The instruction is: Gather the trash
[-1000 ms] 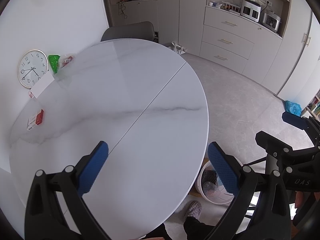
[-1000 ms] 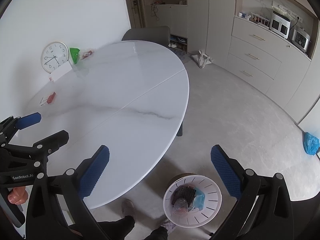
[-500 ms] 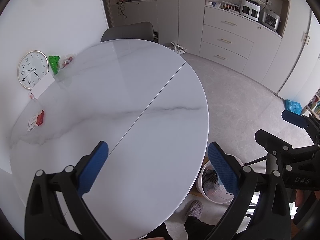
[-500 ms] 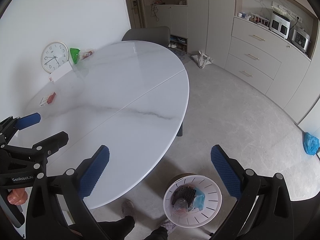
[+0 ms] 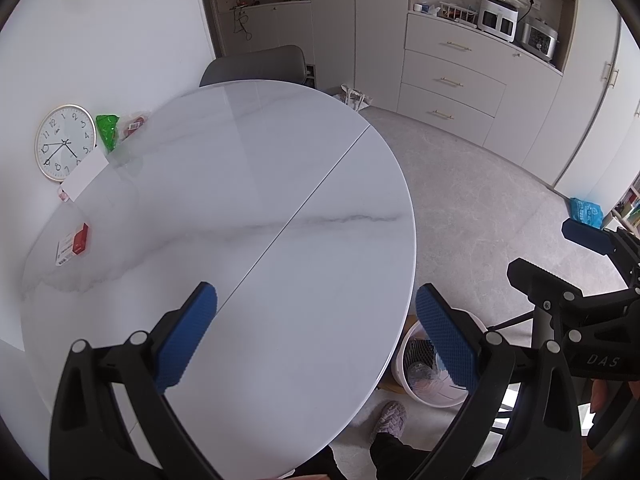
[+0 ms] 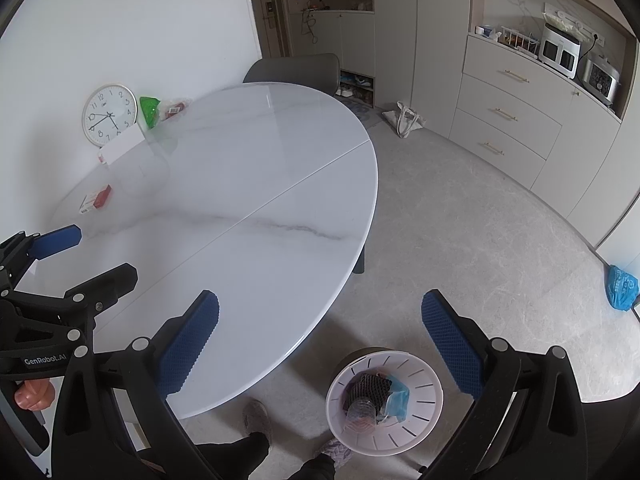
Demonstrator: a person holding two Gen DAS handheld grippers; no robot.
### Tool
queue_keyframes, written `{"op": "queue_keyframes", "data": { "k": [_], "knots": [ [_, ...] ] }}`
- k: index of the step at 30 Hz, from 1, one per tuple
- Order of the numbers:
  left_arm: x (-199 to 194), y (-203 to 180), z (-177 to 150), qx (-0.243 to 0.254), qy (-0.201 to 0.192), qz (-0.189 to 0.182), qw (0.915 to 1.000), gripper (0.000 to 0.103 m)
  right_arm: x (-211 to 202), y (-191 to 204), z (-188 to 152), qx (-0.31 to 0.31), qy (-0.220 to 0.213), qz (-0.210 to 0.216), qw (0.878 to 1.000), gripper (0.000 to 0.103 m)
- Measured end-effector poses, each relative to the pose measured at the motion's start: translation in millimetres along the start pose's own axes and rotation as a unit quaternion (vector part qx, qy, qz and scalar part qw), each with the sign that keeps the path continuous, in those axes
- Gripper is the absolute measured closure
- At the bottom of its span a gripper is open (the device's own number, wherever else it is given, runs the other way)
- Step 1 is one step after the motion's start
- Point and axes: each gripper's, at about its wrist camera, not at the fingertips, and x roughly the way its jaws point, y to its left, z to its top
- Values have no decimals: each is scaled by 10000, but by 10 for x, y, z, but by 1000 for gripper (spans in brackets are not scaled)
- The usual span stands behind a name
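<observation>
One bin (image 6: 384, 396), two tongs (image 5: 316, 336) (image 6: 320, 336).

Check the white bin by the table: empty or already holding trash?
Holding trash. The white bin shows a black mesh piece, blue wrapper and clear plastic cup inside, below the rim.

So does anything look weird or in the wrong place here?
Yes. A wall clock stands on the table, leaning against the wall instead of hanging. A blue plastic bag lies loose on the floor near the cabinets. The waste bin stands upright and nothing looks spilled.
</observation>
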Motion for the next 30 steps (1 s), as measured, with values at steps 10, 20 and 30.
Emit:
{"op": "queue_keyframes", "data": {
  "k": [10,20,30],
  "knots": [
    [-1,19,22,13,-2,-30,10000,8,-7,-28,3,-9,-4,0,10000,2],
    [29,7,36,51,34,-53,10000,8,4,-55,32,18,5,2,10000,2],
    [50,3,32,55,69,-59,9999,8,12,-57,40,25,12,0,10000,2]
  ]
}}
